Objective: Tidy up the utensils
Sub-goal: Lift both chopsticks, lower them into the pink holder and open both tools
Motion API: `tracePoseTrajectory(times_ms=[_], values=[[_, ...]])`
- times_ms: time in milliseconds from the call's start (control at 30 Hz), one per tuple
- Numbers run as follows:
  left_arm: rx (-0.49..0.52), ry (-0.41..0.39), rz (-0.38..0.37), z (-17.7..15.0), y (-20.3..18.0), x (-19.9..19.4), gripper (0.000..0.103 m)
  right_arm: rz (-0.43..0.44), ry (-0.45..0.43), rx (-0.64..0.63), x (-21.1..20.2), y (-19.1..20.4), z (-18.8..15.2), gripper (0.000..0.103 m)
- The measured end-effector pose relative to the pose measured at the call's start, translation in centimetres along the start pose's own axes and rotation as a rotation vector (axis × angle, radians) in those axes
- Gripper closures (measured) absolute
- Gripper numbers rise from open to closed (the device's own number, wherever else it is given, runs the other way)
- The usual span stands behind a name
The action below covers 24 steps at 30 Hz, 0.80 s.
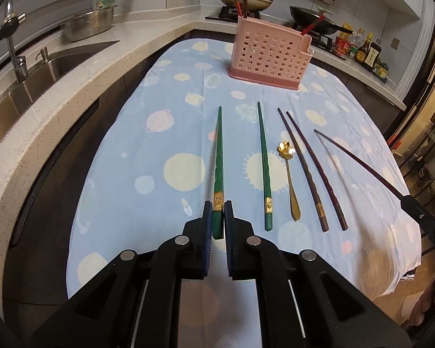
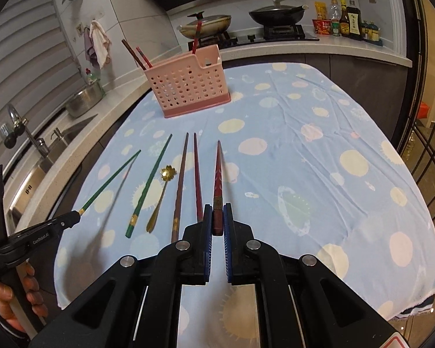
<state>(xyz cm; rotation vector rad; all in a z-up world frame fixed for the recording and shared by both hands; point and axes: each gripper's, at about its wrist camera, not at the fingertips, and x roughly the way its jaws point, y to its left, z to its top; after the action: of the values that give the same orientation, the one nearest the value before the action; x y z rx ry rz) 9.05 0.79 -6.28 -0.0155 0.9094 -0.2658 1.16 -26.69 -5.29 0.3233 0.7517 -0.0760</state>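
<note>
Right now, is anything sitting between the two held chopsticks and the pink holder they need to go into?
Nothing visible blocks either path. The left gripper holds a green chopstick and the right gripper a red chopstick; only bare tablecloth lies ahead to the pink utensil holder. Three chopsticks already stand in it.

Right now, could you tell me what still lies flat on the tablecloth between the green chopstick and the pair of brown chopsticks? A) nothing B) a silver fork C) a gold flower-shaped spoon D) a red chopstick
C: the gold flower-shaped spoon lies on the cloth between the lying green chopstick and the two brown chopsticks.
</note>
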Motion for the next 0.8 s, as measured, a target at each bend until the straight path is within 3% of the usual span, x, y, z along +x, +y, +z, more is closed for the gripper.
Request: tracePoseTrajectory(times_ms=[400, 800], values=[[0.001, -0.163, -0.049, 4.5, -0.4, -6.3, 0.096, 0.057, -0.181, 0.002, -5.7, 1.1, 4.9, 0.096], [0.029, -0.263, -0.065, 9.5, -1.2, -8.7, 0.096, 0.083, -0.291, -0.023, -7.2, 2.2, 9.5, 0.096]])
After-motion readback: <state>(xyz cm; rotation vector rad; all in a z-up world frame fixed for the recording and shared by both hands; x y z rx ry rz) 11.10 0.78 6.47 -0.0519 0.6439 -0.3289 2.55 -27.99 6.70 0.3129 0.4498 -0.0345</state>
